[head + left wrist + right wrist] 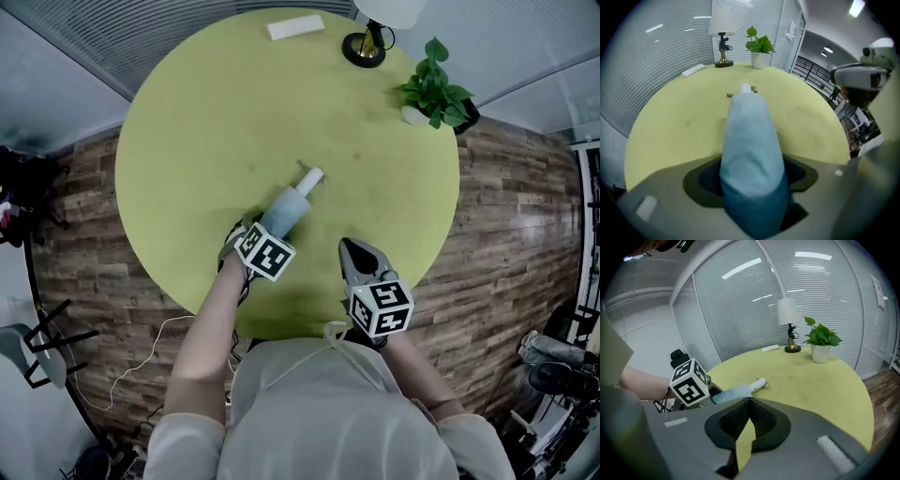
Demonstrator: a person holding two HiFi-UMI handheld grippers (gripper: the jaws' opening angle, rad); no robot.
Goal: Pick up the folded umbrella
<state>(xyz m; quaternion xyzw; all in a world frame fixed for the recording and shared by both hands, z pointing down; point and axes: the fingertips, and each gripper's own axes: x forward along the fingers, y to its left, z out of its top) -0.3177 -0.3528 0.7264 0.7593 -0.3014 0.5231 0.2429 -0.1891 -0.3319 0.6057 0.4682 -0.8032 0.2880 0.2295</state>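
Lying on the round yellow-green table (234, 112), the folded umbrella (289, 208) rests a little nearer than the middle of the table. Its pale blue cloth body is at the near end. Its short white handle (311, 178) points to the far side and slightly to the right.

The left gripper (262, 240) stands steeply over the near end of the umbrella, with its marker cube (265, 254) on top. In the left gripper view its jaws are wide apart and the umbrella is between them. A strip of dark pad (701, 180) shows at each side of the cloth, so the cloth does not look squeezed. The umbrella looks to be resting on the table.

The right gripper (354, 251) is to the right of the umbrella, near the near edge of the table and clearly apart from the umbrella. In the right gripper view its dark ribbed pads meet at the tips, so this gripper is closed and holds nothing. Only a thin wedge of the table is seen below the place where they meet.

At the far edge of the table stands a lamp (366, 45) with a white shade. To the right of it stands a potted plant (433, 92) in a white pot. To the left of the lamp lies a flat white object (295, 26); what it is I cannot tell. A wooden floor (525, 234) is around the table, and a thin pale cable (141, 361) lies on it at the near left.
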